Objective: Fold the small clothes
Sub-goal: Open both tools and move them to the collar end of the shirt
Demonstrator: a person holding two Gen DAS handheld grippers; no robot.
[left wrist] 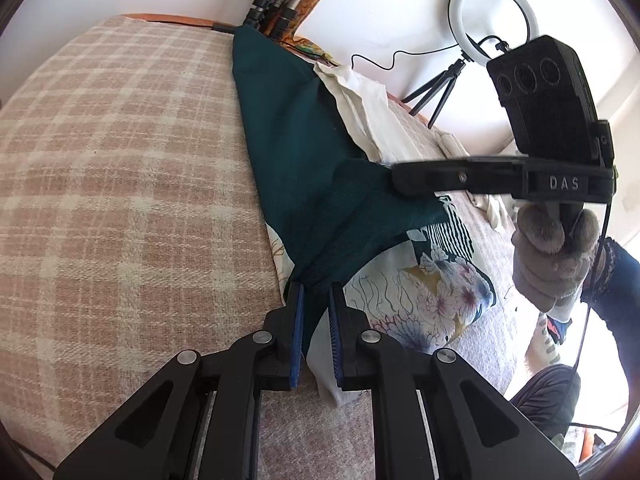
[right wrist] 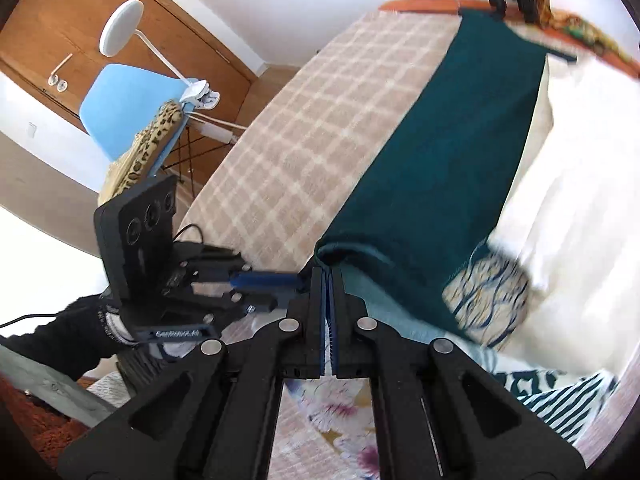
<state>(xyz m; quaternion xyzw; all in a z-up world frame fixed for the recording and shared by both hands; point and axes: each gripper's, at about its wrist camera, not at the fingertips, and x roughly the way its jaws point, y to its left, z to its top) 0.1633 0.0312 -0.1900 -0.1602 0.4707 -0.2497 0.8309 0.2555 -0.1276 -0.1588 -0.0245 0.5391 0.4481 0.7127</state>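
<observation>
A dark teal garment (left wrist: 288, 128) lies stretched along a checked blanket (left wrist: 120, 160), its near end lifted off the surface. My left gripper (left wrist: 316, 289) is shut on a bunched near corner of it, teal cloth filling the narrow gap between the blue pads. To the right, my right gripper (left wrist: 397, 182), held by a gloved hand (left wrist: 552, 252), pinches the garment's near edge and pulls it up into a ridge. In the right wrist view the right gripper (right wrist: 329, 275) is shut on the teal garment (right wrist: 452, 160) hem, with the left gripper (right wrist: 294, 282) close beside it on the left.
A white cloth (left wrist: 360, 104) lies to the right of the teal garment. Beneath the near end is a floral printed cloth (left wrist: 432, 292) with a striped part (right wrist: 568, 404). A ring light on a tripod (left wrist: 492, 12) stands behind. A blue chair (right wrist: 124, 104) with a leopard-print cloth stands beyond the blanket.
</observation>
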